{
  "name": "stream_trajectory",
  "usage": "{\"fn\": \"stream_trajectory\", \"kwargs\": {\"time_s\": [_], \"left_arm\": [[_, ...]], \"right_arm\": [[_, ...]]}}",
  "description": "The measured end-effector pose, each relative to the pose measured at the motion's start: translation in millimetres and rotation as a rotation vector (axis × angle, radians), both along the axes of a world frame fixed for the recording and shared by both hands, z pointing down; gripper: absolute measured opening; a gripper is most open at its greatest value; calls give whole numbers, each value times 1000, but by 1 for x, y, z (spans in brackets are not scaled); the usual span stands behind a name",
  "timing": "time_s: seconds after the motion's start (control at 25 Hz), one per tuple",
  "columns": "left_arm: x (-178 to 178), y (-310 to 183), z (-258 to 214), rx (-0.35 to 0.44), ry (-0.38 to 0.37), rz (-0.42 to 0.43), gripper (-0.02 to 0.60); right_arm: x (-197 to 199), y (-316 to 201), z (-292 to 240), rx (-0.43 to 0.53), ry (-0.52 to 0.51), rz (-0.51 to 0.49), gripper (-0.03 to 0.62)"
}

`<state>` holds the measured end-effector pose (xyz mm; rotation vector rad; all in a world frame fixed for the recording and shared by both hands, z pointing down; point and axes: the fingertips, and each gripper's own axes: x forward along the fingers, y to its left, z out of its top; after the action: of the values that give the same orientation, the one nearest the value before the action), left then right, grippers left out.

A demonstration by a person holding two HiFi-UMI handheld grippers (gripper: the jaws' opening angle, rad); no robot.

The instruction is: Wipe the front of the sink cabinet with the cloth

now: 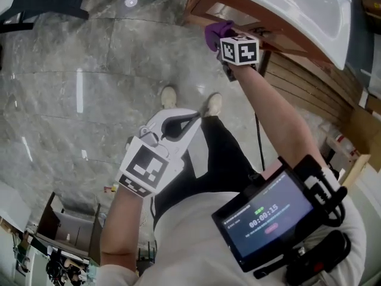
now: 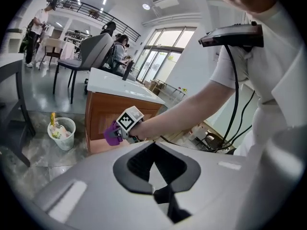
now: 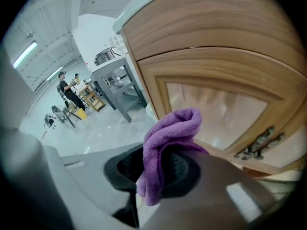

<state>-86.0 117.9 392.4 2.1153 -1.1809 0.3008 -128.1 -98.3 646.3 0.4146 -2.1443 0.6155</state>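
A purple cloth (image 3: 170, 128) is grasped by the right hand-held gripper (image 3: 165, 150), whose jaws are clenched on it so that a folded bunch sticks out past the tips. In the head view this hand-held gripper (image 1: 223, 40) is seen at about 12 o'clock, with the cloth (image 1: 215, 33) held up close against the wooden front of the sink cabinet (image 1: 202, 8), under the white basin (image 1: 297, 5). Whether the cloth touches the wood cannot be told. In the right gripper view the cloth is set before the lower corner of a cabinet door with a frosted panel (image 3: 216, 109), and a metal handle (image 3: 259, 143) is seen at 4 o'clock. The left hand-held gripper (image 1: 195, 117) is held well apart from the cabinet, near the middle of the head view and above the grey marble floor (image 1: 71, 70). Its jaws are closed together with nothing between them, as is shown in the left gripper view (image 2: 154, 143). A wastebasket (image 2: 62, 133) is seen on the floor beside the cabinet (image 2: 103, 114), at 9 o'clock in that view.
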Motion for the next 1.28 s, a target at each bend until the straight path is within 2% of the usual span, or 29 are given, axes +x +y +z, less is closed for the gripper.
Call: {"fn": "stream_trajectory", "kwargs": {"time_s": [0.16,0.48,0.64,0.76,0.88,1.0,1.28], "left_arm": [[42,-23,1,-7,-10,70,5],[151,-83,-1,-6,-18,223,5],[191,-103,5,-14,-18,263,5],[214,-115,13,-28,-16,268,5],[230,-123,28,-51,-12,268,5],[239,-129,40,-68,-14,263,5],[239,-148,54,-84,-18,226,5]], "right_arm": [[81,-13,7,-3,36,51,72],[277,-78,23,19,125,252,72],[357,-115,39,54,186,305,72],[402,-143,53,81,231,319,72],[431,-172,68,97,259,335,72],[443,-196,79,110,271,344,72],[428,-219,110,86,294,302,72]]}}
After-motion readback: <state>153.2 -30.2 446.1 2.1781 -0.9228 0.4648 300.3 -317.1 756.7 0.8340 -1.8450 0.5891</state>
